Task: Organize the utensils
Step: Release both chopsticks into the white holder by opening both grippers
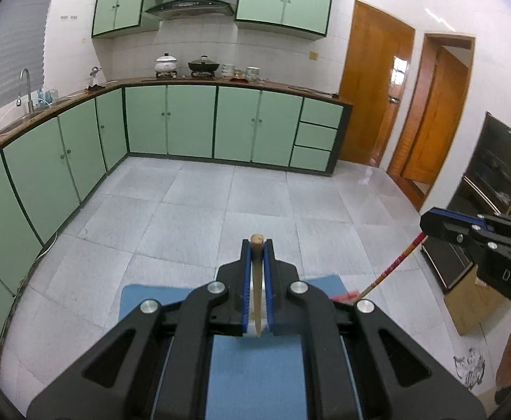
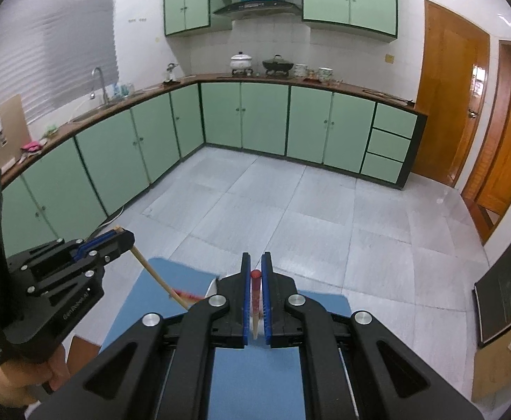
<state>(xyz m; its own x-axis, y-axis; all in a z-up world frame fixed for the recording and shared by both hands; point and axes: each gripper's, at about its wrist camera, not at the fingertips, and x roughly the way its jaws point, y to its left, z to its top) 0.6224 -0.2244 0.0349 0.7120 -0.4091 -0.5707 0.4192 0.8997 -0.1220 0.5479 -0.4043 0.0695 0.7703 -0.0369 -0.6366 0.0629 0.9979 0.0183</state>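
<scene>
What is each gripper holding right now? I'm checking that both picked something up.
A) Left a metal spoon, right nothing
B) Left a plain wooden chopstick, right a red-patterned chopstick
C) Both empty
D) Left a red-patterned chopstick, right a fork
B: the left gripper is shut on a plain wooden chopstick, and the right gripper is shut on a red-patterned chopstick, both above the blue mat.

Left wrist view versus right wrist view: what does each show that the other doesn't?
Only the left wrist view shows the left gripper end-on, shut on a plain wooden chopstick, and a dark cabinet at right. Only the right wrist view shows the right gripper end-on, shut on a red chopstick, and a pink cloth on the counter. Both show the blue mat, green cupboards and stove pots.
</scene>
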